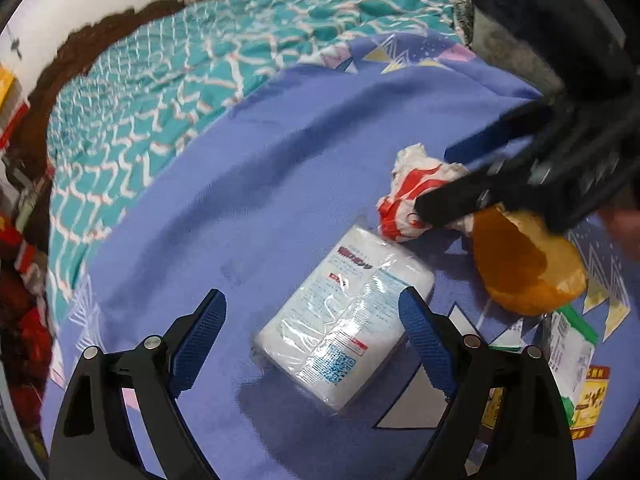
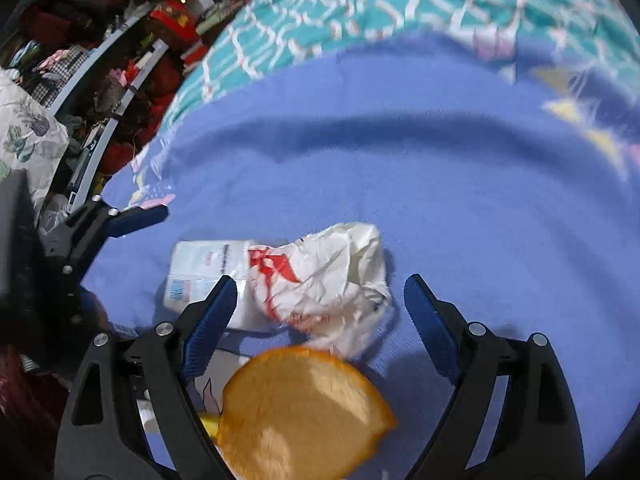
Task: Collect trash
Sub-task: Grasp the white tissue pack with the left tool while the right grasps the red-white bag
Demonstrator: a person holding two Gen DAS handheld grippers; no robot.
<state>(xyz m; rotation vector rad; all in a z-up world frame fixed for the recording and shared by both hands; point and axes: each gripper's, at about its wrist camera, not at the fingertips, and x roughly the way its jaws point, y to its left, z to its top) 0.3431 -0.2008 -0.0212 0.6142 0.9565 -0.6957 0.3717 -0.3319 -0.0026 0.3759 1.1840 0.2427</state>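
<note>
Your left gripper (image 1: pixel 312 316) sits nearest, jaws wide with nothing pinched, the tissue pack (image 1: pixel 344 320) lying between its tips on the purple blanket (image 1: pixel 240 184). That glossy plastic pack runs long from lower left to upper right. Only your left view shows the printed packet (image 1: pixel 576 364) at far right. Right gripper (image 2: pixel 320 304) is spread wide too, over the crumpled red-and-white wrapper (image 2: pixel 320 276), not gripping it. Closest to that camera is the rough orange peel (image 2: pixel 304 412). Only this view shows the cluttered shelves (image 2: pixel 120 60).

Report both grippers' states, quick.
Left gripper: open, empty, over the tissue pack.
Right gripper: open, empty, above the crumpled wrapper.
</note>
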